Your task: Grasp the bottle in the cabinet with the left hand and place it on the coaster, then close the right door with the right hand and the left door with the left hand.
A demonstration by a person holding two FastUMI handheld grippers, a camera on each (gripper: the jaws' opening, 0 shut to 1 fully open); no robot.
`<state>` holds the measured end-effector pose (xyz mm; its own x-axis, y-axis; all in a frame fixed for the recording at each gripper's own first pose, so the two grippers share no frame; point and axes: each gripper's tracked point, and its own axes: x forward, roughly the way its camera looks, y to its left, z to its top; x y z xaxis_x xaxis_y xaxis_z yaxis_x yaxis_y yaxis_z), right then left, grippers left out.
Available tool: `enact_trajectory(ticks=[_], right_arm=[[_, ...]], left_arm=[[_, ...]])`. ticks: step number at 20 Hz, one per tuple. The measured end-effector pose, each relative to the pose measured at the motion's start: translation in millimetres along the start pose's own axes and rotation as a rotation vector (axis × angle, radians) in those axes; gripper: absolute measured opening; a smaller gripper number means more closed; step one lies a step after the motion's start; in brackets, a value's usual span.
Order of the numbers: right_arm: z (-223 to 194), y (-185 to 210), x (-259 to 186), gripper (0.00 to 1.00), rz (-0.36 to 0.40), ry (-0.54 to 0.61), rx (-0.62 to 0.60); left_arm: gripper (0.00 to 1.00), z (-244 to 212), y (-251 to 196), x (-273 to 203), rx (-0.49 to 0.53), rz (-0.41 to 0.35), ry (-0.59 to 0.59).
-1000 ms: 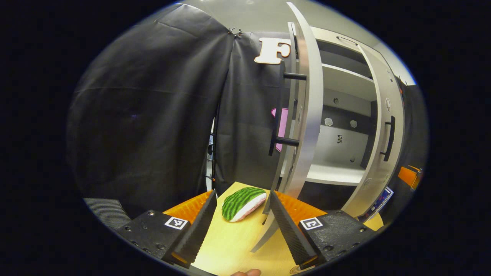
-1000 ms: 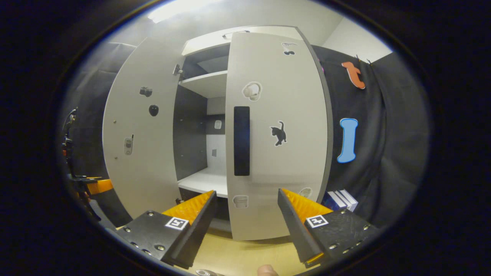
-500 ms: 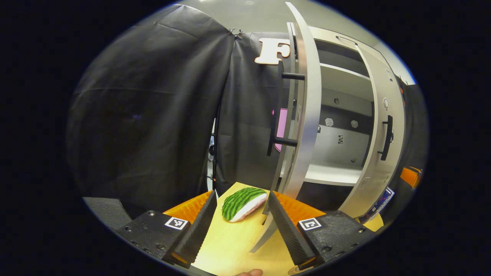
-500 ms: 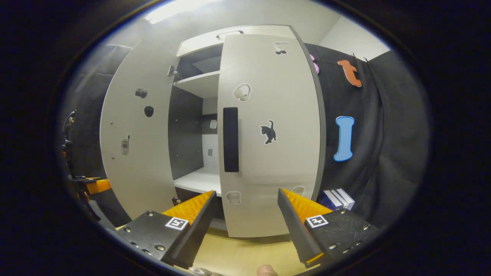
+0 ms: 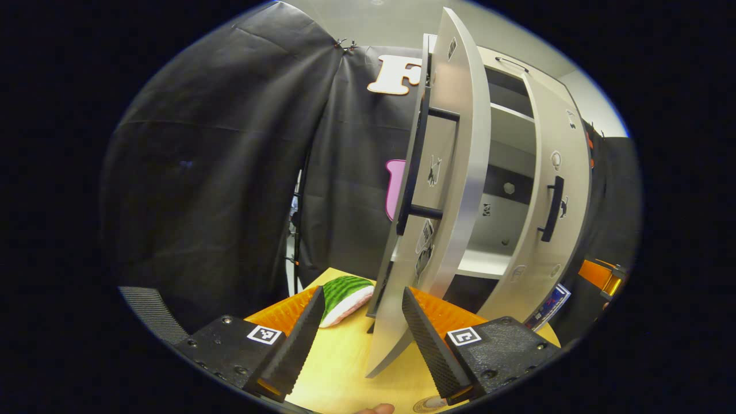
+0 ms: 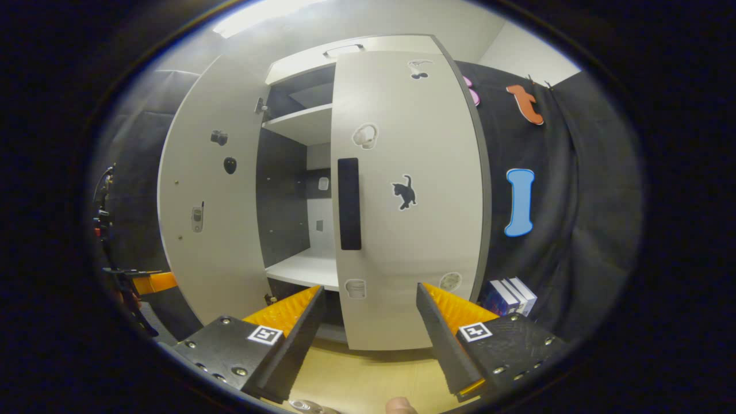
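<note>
The white cabinet's left door [image 5: 460, 172] stands edge-on close in front of me, with its black bar handle [image 5: 415, 161] on the outer face. Its lower corner hangs between the fingers of my left gripper [image 5: 359, 339], which is open and not touching it. The right door [image 6: 408, 195], with a black handle [image 6: 349, 204], is swung nearly shut. My right gripper [image 6: 368, 333] is open just in front of it, holding nothing. The left door [image 6: 213, 190] stands wide open. The lower shelf [image 6: 307, 267] looks bare. A small round rim [image 5: 428, 404] at the bottom edge is too cut off to identify.
A green striped, watermelon-like object [image 5: 342, 290] lies on the yellow wooden table [image 5: 345, 368] left of the left door. Several books [image 6: 509, 296] stand right of the cabinet. An orange part of the other gripper [image 6: 146, 282] shows at far left. Black cloth walls surround the booth.
The right door has swung further shut. My left gripper has shifted toward the left door's outer side, so its stickered face shows and its lower corner now sits between the fingers.
</note>
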<state>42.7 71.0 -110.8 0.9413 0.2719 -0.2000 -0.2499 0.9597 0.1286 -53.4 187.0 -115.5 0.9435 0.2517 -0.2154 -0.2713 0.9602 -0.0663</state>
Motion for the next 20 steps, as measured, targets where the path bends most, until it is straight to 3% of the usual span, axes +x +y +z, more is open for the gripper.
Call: enact_trajectory(ticks=[8,9,10,16,20], right_arm=[[2,-22,-17,0.93,-0.060,-0.002,0.025],[1,-24,-19,0.96,-0.066,-0.002,0.023],[1,-25,-21,0.96,-0.070,-0.004,0.023],[0,-34,-29,0.99,-0.094,0.001,0.029],[2,-45,-36,0.96,-0.121,-0.008,0.030]], left_arm=[[0.90,-6,-51,6,0.097,-0.128,0.014],[0.85,-8,-56,7,0.097,-0.138,0.016],[0.90,-8,-61,8,0.094,-0.149,0.017],[0.90,-20,-125,8,0.042,-0.324,0.051],[0.91,-27,-155,2,0.066,-0.383,0.063]])
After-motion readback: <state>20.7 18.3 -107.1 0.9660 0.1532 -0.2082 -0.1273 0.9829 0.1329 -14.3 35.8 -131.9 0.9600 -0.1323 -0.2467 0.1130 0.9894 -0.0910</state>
